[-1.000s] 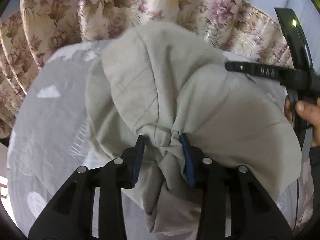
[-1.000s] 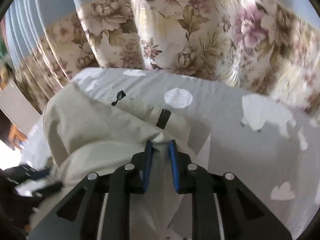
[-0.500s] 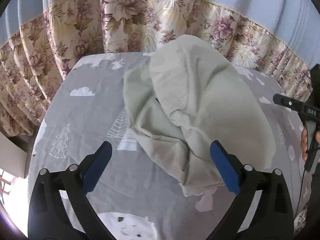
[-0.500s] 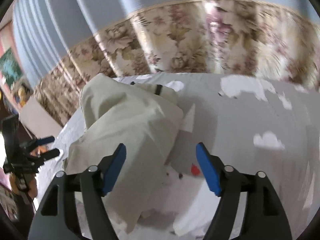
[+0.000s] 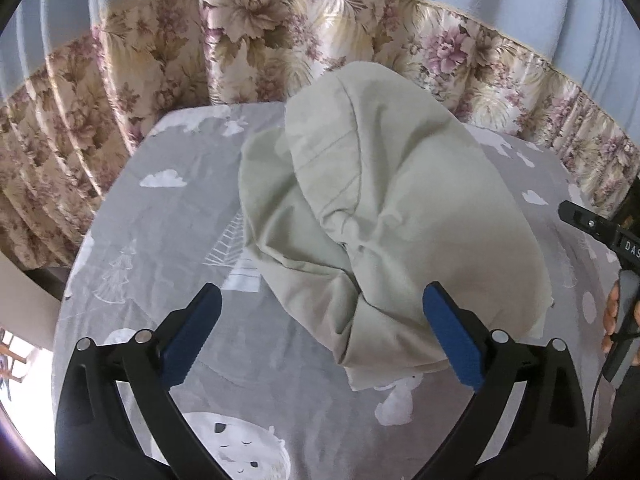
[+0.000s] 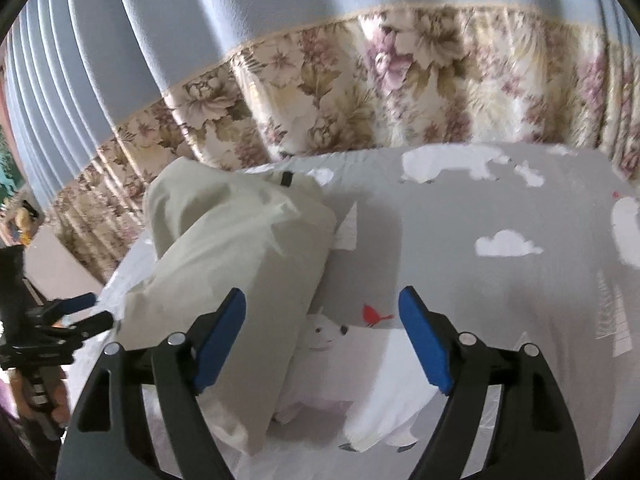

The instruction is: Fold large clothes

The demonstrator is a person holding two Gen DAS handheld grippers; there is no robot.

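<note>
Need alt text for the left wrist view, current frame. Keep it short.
A pale green garment lies bunched in a heap on a grey cartoon-print sheet, released; the left gripper is open in front of it, blue pads spread wide. Floral curtains hang behind, and the right gripper enters at the right edge.

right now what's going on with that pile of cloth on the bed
A person with a handheld gripper in each hand is folding a pale green garment on a grey printed bedsheet. The garment lies in a loose, bunched heap, not a flat fold. The left gripper and right gripper are both open, holding nothing, poised at the heap's near edge.
</note>
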